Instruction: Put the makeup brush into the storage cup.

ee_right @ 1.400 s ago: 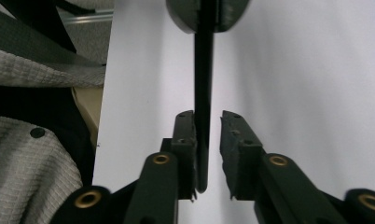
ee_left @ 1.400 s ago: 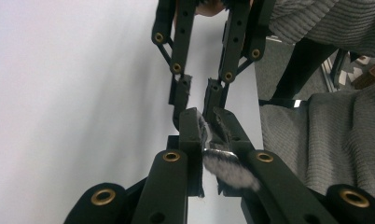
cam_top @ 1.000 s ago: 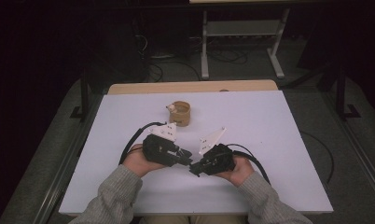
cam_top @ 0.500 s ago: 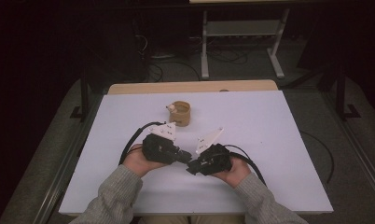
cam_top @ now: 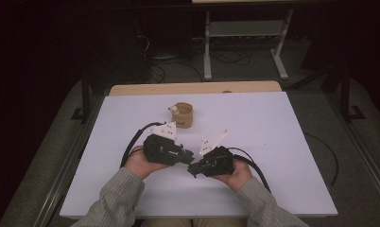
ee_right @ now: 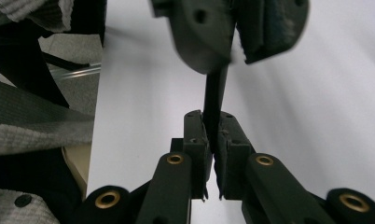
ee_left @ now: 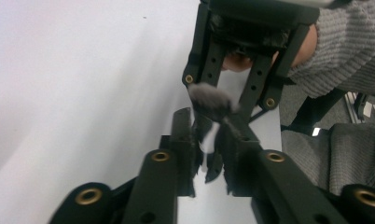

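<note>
Over the near middle of the white table, a person's hands hold my two grippers tip to tip. My right gripper is shut on a thin dark stick. The stick runs straight up to the jaws of my left gripper. In the left gripper view, my left gripper has the stick's other end between its nearly closed jaws, which have just opened a little. Facing it is the right gripper. From above, the left gripper and right gripper almost touch.
A short tan cup with a small white piece at its rim stands beyond the grippers, toward the table's far edge. Black cables trail from both grippers beside the hands. A wooden strip borders the far side, and dark floor and a metal stand lie beyond.
</note>
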Demonstrator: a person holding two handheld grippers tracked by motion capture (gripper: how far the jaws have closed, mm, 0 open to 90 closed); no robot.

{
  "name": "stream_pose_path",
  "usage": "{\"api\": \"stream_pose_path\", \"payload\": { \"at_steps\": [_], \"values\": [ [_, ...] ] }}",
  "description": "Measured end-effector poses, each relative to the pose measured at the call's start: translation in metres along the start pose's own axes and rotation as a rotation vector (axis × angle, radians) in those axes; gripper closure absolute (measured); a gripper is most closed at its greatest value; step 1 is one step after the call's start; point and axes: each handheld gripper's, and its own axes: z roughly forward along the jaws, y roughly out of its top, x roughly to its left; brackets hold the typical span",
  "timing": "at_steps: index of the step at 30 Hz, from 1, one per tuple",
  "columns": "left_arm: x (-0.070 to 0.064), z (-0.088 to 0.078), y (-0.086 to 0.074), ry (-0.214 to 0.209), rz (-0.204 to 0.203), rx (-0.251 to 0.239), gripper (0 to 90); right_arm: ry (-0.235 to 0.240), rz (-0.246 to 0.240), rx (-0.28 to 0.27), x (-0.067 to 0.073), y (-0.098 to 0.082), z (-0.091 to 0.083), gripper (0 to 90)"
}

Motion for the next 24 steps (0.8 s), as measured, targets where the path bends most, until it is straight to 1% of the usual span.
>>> {"api": "stream_pose_path", "payload": {
  "at_steps": [2,4,5,6,9,11,12,14,15,17,19,20,21,24],
  "values": [
    [0.0,0.0,0.001,-0.012,0.007,0.002,82.2,-0.004,-0.005,-0.006,0.001,0.0,0.001,82.1],
    [-0.001,0.001,0.002,-0.01,0.015,0.005,82.7,-0.009,-0.012,0.0,0.001,0.001,0.001,81.2],
    [-0.002,0.001,0.002,-0.006,0.01,0.005,82.9,-0.011,-0.014,0.001,0.001,0.001,0.001,79.6],
    [-0.001,0.002,0.002,-0.003,0.017,0.01,83.0,-0.011,-0.007,0.002,0.001,0.0,0.0,76.6],
    [0.0,0.002,0.003,0.008,0.017,0.02,83.1,-0.021,-0.001,-0.006,-0.001,-0.002,-0.003,66.7],
    [0.0,0.001,0.003,0.013,0.013,0.017,83.1,-0.025,0.008,-0.003,-0.002,-0.005,-0.006,64.1],
    [0.001,0.0,0.003,0.016,0.015,0.019,83.1,-0.035,0.007,-0.001,-0.003,-0.007,-0.008,62.5],
    [0.003,-0.001,0.003,0.017,0.005,0.018,83.1,-0.036,0.029,0.0,-0.006,-0.011,-0.014,60.2],
    [0.004,-0.001,0.002,0.019,0.002,0.019,83.1,-0.04,0.046,-0.004,-0.007,-0.012,-0.017,58.5],
    [0.006,-0.001,0.003,0.021,-0.003,0.027,83.1,-0.05,0.059,-0.011,-0.011,-0.016,-0.024,56.9],
    [0.007,0.0,0.003,0.024,-0.007,0.03,83.1,-0.06,0.085,-0.018,-0.013,-0.02,-0.03,54.4],
    [0.007,0.0,0.003,0.025,-0.008,0.034,83.1,-0.067,0.085,-0.021,-0.015,-0.022,-0.033,53.8],
    [0.008,0.0,0.003,0.026,-0.013,0.035,83.1,-0.066,0.114,-0.028,-0.014,-0.023,-0.036,53.5],
    [0.009,0.0,0.004,0.031,-0.015,0.04,83.1,-0.076,0.139,-0.043,-0.016,-0.029,-0.042,51.4]
  ]
}}
